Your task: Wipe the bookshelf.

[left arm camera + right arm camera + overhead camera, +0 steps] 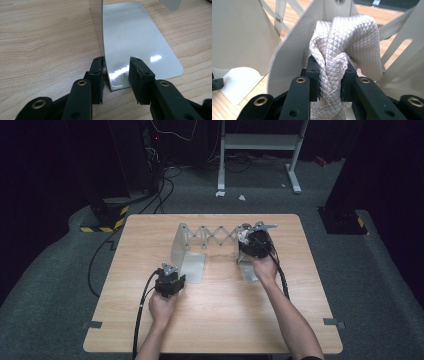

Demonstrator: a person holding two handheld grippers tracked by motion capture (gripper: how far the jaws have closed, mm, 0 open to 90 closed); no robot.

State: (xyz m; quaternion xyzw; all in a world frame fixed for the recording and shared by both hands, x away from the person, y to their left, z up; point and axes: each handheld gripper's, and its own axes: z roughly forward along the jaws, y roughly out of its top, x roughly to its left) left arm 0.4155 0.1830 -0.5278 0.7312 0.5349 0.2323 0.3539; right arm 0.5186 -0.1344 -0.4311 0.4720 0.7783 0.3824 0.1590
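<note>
- Left tongs [116, 80] stand partly open astride the near corner of the rack's left base plate [140, 45], flat on the desk [37, 37]; pads not pressing.
- Right tongs [329, 78] pinch a white rope [344, 45] at the rack's right upright [243, 251].
- Likely step: draping the rope on the rack; next, lower it, then release.

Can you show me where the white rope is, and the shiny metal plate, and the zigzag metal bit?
white rope [342, 42]: right gripper view, on the woven bundle above the jaws.
shiny metal plate [135, 37]: left gripper view, on its flat glossy face.
zigzag metal bit [215, 236]: high view, on the crossed bars between the two end plates.
</note>
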